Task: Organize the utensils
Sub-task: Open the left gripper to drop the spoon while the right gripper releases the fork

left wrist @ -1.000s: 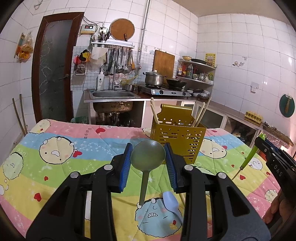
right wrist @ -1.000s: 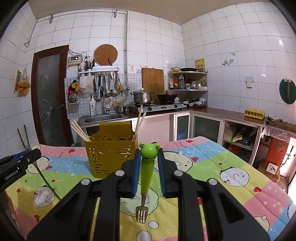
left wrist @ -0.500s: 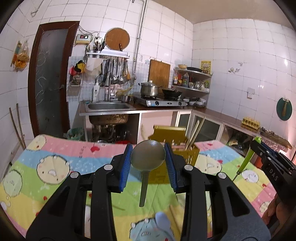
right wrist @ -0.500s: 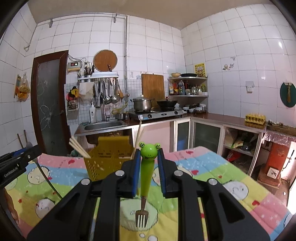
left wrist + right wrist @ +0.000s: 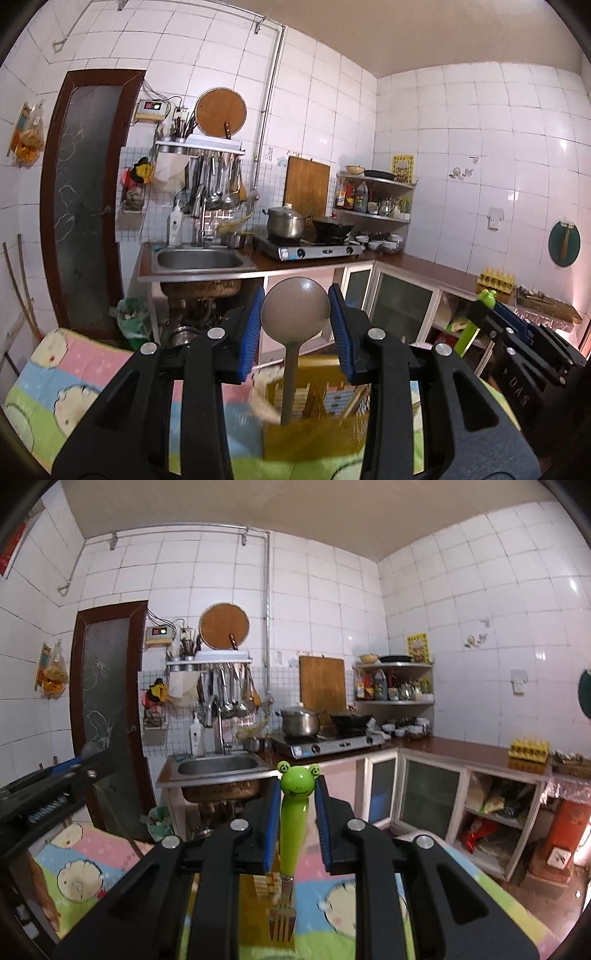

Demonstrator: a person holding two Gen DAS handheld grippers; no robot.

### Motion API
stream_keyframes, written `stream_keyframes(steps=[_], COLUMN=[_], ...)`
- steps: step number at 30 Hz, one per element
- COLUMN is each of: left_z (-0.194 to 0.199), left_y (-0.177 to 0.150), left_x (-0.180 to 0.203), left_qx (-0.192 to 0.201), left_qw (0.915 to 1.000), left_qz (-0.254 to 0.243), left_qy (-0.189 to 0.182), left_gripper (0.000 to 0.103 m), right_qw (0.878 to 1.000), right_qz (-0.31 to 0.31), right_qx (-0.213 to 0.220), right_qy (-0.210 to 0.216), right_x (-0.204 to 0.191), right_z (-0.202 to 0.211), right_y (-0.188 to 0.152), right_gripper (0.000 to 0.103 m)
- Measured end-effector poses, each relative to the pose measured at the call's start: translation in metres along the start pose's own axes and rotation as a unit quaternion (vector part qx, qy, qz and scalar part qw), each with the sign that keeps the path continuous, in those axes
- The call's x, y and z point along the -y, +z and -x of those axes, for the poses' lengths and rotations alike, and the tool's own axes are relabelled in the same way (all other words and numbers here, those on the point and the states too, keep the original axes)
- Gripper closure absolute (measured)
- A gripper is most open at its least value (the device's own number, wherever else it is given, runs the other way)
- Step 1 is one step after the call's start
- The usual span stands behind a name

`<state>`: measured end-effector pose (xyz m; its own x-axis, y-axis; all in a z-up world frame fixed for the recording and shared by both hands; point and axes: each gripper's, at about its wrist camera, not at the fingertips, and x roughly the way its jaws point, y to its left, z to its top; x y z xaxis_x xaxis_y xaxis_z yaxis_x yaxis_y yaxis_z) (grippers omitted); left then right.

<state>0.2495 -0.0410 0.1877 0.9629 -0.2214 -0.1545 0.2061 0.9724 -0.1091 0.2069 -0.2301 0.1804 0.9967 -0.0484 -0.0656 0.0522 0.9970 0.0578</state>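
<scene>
Through the left wrist camera I see my left tongs (image 5: pixel 295 328) clamped on the round bowl of a grey-brown metal ladle-spoon (image 5: pixel 295 315). The blue pads (image 5: pixel 249 332) press against the bowl's two sides, so the opening is just as wide as the bowl. The spoon's long axis runs vertically: bowl up at the fingertips, slim handle hanging straight down towards the camera side. Below the handle's end sits the yellow perforated plastic utensil basket (image 5: pixel 317 424), blurred, with pale chopstick ends (image 5: pixel 264 411) poking out just left of the handle. The basket stands on the desk covered by a pastel cartoon-print quilt (image 5: pixel 74 387). To the right of my tongs the other black tool shows, a green frog-topped handle (image 5: pixel 480 314) held in it.

Through the right wrist camera, my right tongs (image 5: pixel 297 819) are closed narrowly on the green frog-head plastic-handled fork (image 5: pixel 291 834). The pads (image 5: pixel 271 827) grip the handle's sides. The fork also stands vertical, frog face up at the fingertips, metal tines pointing down. The tines hang over the yellow basket (image 5: pixel 255 915), directly beneath the tongs; I cannot tell whether they touch it. The left tool (image 5: pixel 48 794) shows at the left edge, well apart.
</scene>
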Motion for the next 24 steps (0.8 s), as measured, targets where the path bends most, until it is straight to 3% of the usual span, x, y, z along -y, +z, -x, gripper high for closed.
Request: stream_keyframes(steps=[8, 14, 24], left_z=[-0.061, -0.1, -0.124], left_y=[-0.001, -0.038, -0.08], left_x=[0.006, 0.003, -0.02], left_qx=[-0.002, -0.04, -0.102], left_qw=[1.0, 0.9991, 0.9948], left_qz=[0.002, 0.004, 0.004], left_qy=[-0.006, -0.014, -0.001], left_gripper=[0.069, 0.069, 0.069], right_qw=[1.0, 0.999, 0.994], right_qz=[-0.001, -0.005, -0.007], right_qx=[-0.006, -0.045, -0.113], right_qy=[0.013, 0.01, 0.003], right_x=[-0.009, -0.003, 0.0], right_z=[-0.06, -0.086, -0.109], right_y=[0.0, -0.03, -0.075], right_gripper=[0.084, 0.084, 0.084])
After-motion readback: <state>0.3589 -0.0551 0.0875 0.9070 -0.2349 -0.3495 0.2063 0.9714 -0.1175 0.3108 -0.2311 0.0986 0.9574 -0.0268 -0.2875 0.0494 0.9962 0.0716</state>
